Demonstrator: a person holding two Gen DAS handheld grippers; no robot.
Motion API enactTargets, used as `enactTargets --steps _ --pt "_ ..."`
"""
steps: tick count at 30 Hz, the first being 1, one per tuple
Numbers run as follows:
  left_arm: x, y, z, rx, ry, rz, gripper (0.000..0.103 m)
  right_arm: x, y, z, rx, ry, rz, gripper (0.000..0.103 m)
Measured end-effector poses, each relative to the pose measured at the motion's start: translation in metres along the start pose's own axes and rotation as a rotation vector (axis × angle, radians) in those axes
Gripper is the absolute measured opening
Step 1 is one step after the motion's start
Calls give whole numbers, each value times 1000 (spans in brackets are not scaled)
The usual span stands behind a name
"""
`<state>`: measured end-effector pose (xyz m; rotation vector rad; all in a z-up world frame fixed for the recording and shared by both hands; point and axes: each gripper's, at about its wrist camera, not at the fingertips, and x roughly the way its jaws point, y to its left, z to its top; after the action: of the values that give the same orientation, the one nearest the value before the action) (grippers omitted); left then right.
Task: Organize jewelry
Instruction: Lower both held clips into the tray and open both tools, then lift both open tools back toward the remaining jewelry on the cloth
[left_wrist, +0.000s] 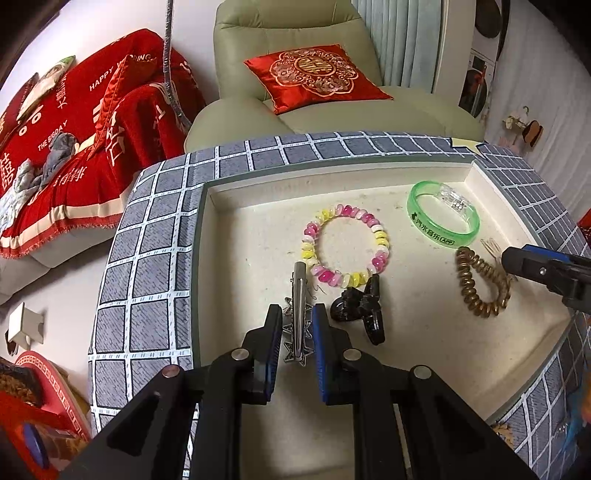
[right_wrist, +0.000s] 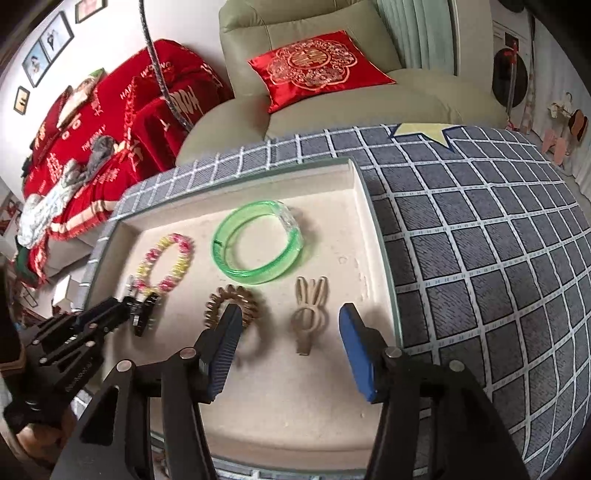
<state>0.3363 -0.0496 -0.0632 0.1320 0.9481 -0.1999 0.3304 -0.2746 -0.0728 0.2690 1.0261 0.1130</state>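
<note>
Beige rabbit clip (right_wrist: 308, 314) between the open right claw (right_wrist: 291, 347)

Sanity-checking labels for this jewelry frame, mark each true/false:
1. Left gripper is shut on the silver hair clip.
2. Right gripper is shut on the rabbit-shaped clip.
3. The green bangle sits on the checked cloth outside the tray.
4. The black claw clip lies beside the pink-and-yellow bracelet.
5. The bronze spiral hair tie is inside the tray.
1. True: the left gripper has both pads against the silver hair clip.
2. False: the right gripper stands open, and the rabbit-shaped clip lies free between its fingers.
3. False: the green bangle lies inside the tray.
4. True: the black claw clip touches the pink-and-yellow bracelet.
5. True: the bronze spiral hair tie is in the tray.
</note>
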Motion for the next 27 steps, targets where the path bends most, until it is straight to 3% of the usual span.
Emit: enactTargets --steps 16,23,24,25,26,27 --pt "-22 8 4 -48 -49 21 33 -44 2 -14 64 -43 70 63" --pt "-43 9 -1 -60 -71 1 33 -62 0 -27 80 -53 78 72" --pt "-46 9 -2 -62 -73 -4 39 -65 0 -29 82 -54 78 75" --pt "-49 10 -4 -64 -74 -9 55 -67 -1 -31 84 -55 79 77" --pt "-53 10 -6 -69 -78 -7 103 -71 -1 -33 87 -57 82 79" --pt "-58 11 -8 -77 -101 6 103 -74 -2 -35 89 -59 84 79"
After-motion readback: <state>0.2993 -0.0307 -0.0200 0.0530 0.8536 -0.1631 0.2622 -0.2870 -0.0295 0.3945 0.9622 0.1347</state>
